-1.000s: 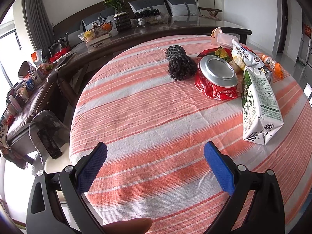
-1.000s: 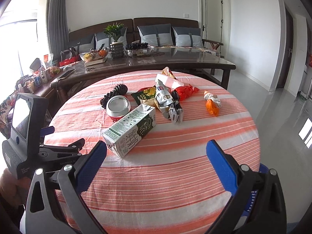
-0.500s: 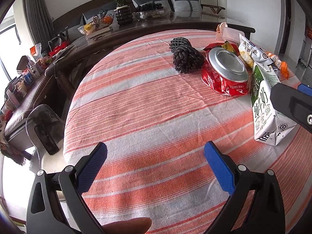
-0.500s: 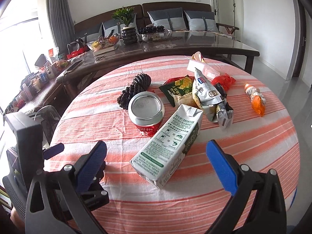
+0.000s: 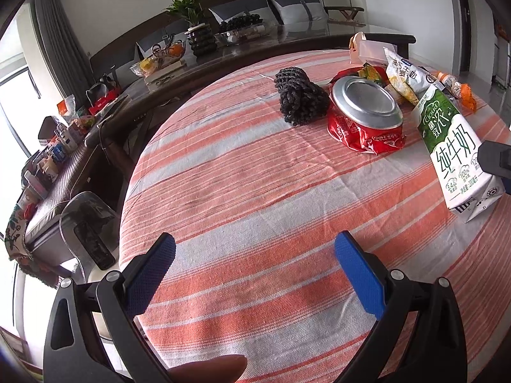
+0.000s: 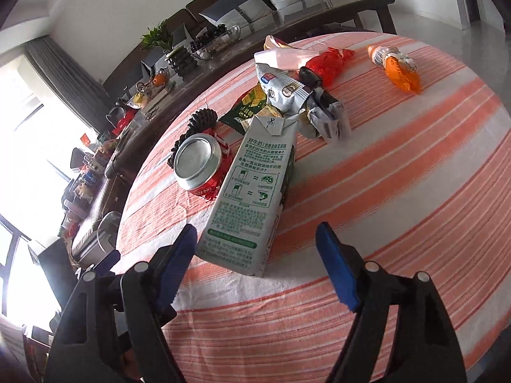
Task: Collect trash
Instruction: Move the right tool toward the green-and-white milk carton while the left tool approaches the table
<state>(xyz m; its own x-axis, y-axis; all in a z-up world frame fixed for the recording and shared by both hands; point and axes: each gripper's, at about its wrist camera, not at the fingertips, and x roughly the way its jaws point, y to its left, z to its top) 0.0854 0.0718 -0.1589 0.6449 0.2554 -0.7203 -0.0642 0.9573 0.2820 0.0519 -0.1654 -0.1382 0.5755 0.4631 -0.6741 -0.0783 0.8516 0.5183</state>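
A green and white milk carton (image 6: pixel 252 188) lies on the striped round table (image 6: pixel 399 198); it also shows in the left wrist view (image 5: pixel 453 146). My right gripper (image 6: pixel 255 255) is open, its blue pads just short of the carton's near end. A crushed red can (image 6: pixel 199 164) lies left of the carton, also seen in the left wrist view (image 5: pixel 365 113). Snack wrappers (image 6: pixel 290 91) and an orange wrapper (image 6: pixel 399 70) lie farther back. My left gripper (image 5: pixel 252 265) is open and empty over bare cloth.
A dark pinecone (image 5: pixel 298 99) sits beside the can. A long dark table (image 5: pixel 223 54) with fruit, a plant and bowls stands behind. A transparent chair (image 5: pixel 86 223) stands at the round table's left edge. The right gripper's body (image 5: pixel 495 159) shows at the left wrist view's right edge.
My right gripper has moved forward and down toward the milk carton, tilting left. My left gripper has shifted slightly closer to the table; both stay open.
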